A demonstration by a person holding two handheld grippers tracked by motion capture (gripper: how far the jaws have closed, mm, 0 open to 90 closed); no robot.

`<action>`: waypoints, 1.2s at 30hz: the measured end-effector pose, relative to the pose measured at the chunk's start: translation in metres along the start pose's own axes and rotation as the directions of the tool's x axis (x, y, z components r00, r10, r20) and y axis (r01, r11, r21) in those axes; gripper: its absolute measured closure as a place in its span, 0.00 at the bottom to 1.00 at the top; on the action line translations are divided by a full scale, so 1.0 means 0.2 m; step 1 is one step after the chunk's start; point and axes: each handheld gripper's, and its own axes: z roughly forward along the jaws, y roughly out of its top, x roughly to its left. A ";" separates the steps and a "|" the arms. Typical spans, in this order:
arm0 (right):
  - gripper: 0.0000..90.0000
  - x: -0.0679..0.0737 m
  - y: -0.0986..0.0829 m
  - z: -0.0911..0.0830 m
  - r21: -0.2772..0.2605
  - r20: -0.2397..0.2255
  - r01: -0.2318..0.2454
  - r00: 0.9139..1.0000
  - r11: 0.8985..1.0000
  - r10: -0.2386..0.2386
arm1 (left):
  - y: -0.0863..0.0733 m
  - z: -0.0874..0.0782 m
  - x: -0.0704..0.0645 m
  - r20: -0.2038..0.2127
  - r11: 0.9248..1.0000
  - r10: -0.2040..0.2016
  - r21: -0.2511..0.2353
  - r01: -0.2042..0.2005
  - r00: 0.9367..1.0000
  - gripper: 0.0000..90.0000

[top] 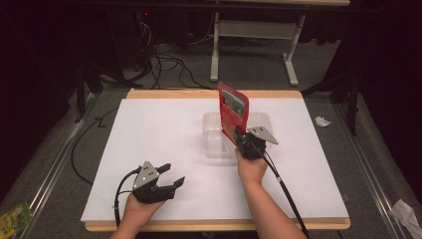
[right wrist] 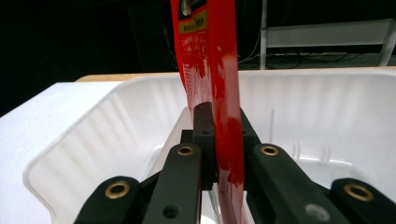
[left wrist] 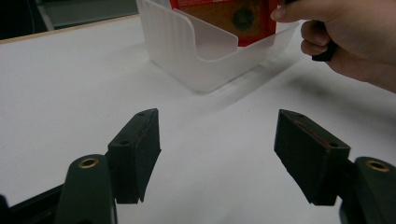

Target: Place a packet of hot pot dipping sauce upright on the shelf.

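Right hand-held gripper (top: 242,137) is pinched on the bottom edge of the red pouch (top: 233,112), which stands upright, long axis vertical, directly over the clear plastic tub (top: 211,149). Left hand-held gripper (top: 171,176) rests spread and empty on the table (top: 149,129), well apart.

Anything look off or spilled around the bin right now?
Nothing spilled or damaged. The red pouch stands upright, clamped at its lower edge by the right gripper over the clear bin. The left gripper sits open on the white table, apart from the bin.
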 end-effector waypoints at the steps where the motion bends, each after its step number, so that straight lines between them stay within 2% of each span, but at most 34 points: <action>1: 0.96 0.00 -0.01 0.00 0.002 -0.005 -0.001 1.000 1.000 0.001 | 0.00 0.00 0.00 -0.001 1.000 0.000 0.000 0.000 1.000 0.35; 12: 0.95 -0.02 -0.03 -0.02 0.029 -0.017 0.025 1.000 0.999 -0.025 | 0.00 0.00 0.00 -0.002 1.000 0.002 0.002 -0.002 1.000 0.35; 14: 0.93 -0.02 -0.03 -0.01 0.038 -0.023 0.043 0.999 0.998 -0.043 | 0.00 0.00 0.00 -0.002 1.000 0.003 0.003 -0.003 1.000 0.35; 20: 0.86 -0.04 -0.02 -0.01 0.061 -0.045 0.051 0.998 0.997 -0.048 | 0.00 0.00 0.00 -0.002 1.000 0.001 0.002 -0.001 1.000 0.35; 21: 0.80 -0.04 -0.02 -0.01 0.070 -0.059 0.051 0.997 0.996 -0.047 | 0.00 0.01 0.00 -0.002 1.000 0.001 0.003 -0.001 1.000 0.35; 24: 0.76 -0.04 -0.01 -0.02 0.076 -0.065 0.077 0.995 0.994 -0.072 | 0.00 0.01 0.00 0.000 1.000 0.002 0.005 -0.002 1.000 0.35; 25: 0.70 -0.03 0.01 -0.02 0.081 -0.083 0.094 0.993 0.992 -0.088 | 0.00 0.01 0.00 0.001 1.000 0.002 0.004 -0.002 1.000 0.35; 26: 0.70 -0.03 0.01 -0.02 0.081 -0.083 0.094 0.993 0.992 -0.088 | 0.00 0.01 0.00 0.000 1.000 0.002 0.004 -0.002 1.000 0.35; 28: 0.62 -0.03 0.02 -0.02 0.097 -0.107 0.104 0.990 0.990 -0.093 | 0.00 0.01 0.00 0.000 1.000 0.002 0.004 -0.002 1.000 0.35; 29: 0.53 -0.03 0.03 -0.02 0.105 -0.144 0.115 0.985 0.988 -0.099 | 0.00 0.01 0.00 0.000 1.000 0.002 0.004 -0.002 1.000 0.35; 30: 0.53 -0.03 0.03 -0.02 0.105 -0.144 0.115 0.985 0.988 -0.099 | 0.00 0.01 0.00 0.000 1.000 0.002 0.004 -0.002 1.000 0.35; 32: 0.44 -0.03 0.04 -0.02 0.114 -0.173 0.118 0.980 0.986 -0.097 | 0.00 0.01 0.00 0.001 1.000 0.003 0.004 -0.003 1.000 0.35; 34: 0.33 -0.04 0.05 -0.03 0.116 -0.171 0.120 0.980 0.986 -0.099 | 0.00 0.01 0.00 0.003 1.000 0.003 0.006 -0.003 1.000 0.35; 36: 0.28 -0.05 0.06 -0.04 0.122 -0.174 0.130 0.979 0.984 -0.108 | 0.00 0.01 0.00 0.003 1.000 0.003 0.006 -0.003 1.000 0.35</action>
